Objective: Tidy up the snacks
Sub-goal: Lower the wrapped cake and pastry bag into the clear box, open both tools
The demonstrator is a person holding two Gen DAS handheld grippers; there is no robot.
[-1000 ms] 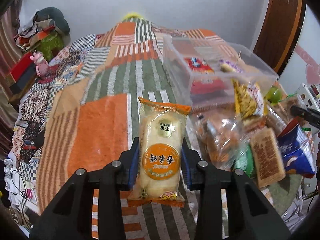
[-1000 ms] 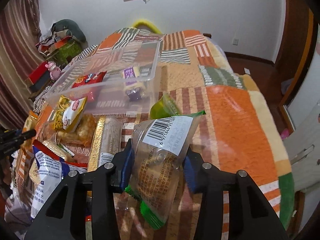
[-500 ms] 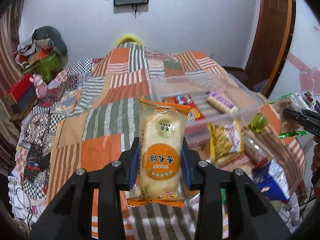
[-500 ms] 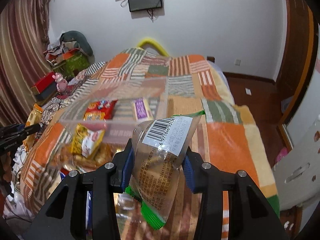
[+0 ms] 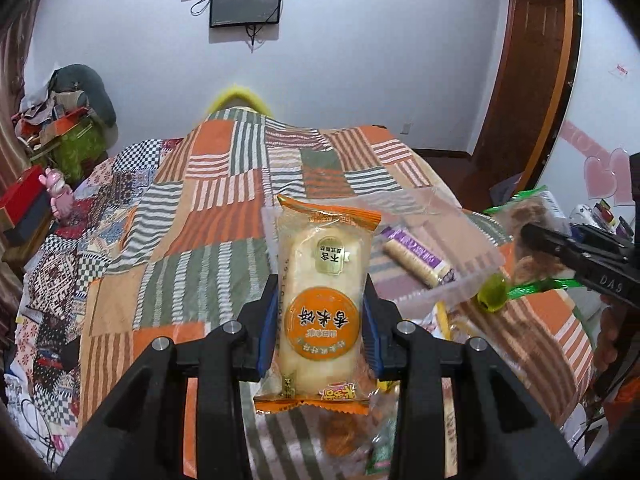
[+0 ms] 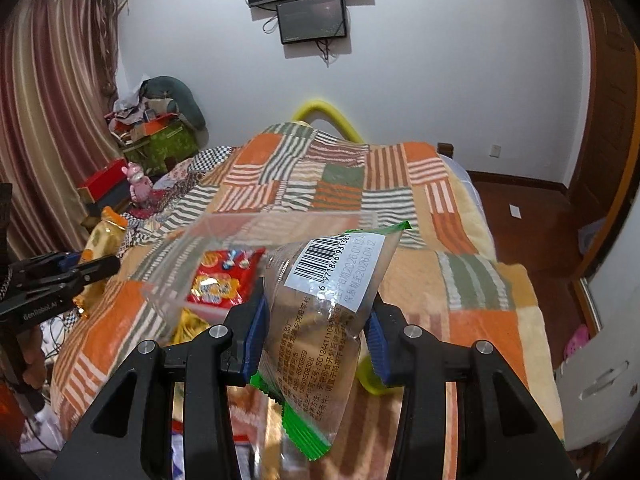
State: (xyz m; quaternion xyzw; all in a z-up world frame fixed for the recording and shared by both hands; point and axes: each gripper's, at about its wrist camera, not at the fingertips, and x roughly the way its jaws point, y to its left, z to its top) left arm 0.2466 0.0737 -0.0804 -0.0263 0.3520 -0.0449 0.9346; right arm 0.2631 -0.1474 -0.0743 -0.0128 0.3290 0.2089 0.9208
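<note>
Plainly, much of the snack pile is hidden: in both wrist views the black gripper frames and the held packets cover the heap below, leaving only blurred scraps of wrappers at the bottom edge. The left gripper [image 5: 320,330] is clenched on a rice cracker packet [image 5: 322,312], a glossy, oblong pack with crimped orange ends and a round orange label, standing upright between the blue ribbed pads [image 5: 269,330]. The right gripper [image 6: 316,338] grips a clear packet [image 6: 320,332] with zigzag green edges, a white barcode sticker and crinkly film; its brown contents are hard to make out. Ahead of both sits a clear bin [image 5: 472,240], its thin walls nearly invisible against the bed [image 5: 224,184], which wears a fuzzy patchwork blanket of orange, green and striped squares. Inside the bin the left view shows a tan stick-shaped snack in a purple wrapper [image 5: 416,258]; the right view shows a red bag [image 6: 224,280], partly cut off by the bin's wall. A small green jelly cup [image 5: 493,298] lies just beside the bin's near corner. Each view catches the other gripper at its edge, its packet only partly showing.
</note>
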